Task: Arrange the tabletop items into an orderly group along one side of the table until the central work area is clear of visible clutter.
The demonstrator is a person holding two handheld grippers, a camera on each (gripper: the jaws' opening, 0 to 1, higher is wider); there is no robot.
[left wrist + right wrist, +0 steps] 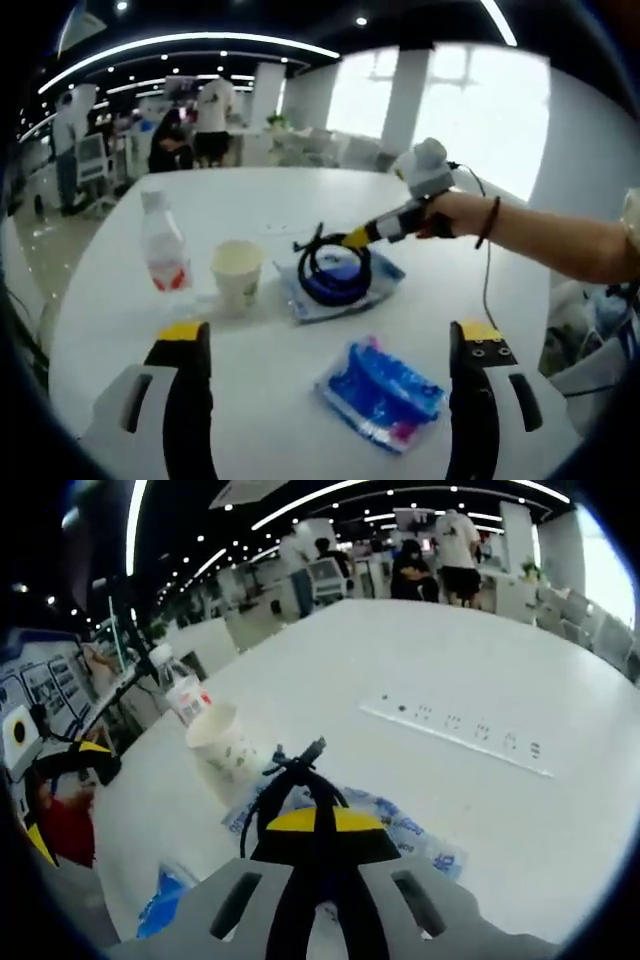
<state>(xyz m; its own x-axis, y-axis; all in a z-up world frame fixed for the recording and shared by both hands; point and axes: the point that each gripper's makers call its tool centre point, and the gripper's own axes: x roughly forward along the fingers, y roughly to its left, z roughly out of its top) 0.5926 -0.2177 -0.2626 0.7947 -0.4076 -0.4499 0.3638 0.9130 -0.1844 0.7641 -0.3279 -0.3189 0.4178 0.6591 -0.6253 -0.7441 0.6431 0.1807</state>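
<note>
The right gripper [318, 241] gripped the coiled cable [333, 275]; the left gripper [330, 400] gaped wide. Dragging the cable toward nine o'clock risked toppling the paper cup [238, 274].

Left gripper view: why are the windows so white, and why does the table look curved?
Left gripper view: daylight overexposes the windows, and the fisheye lens bows the white table. Right gripper view: ceiling strip lights bend likewise; the cable coil near the lens looks soft.
</note>
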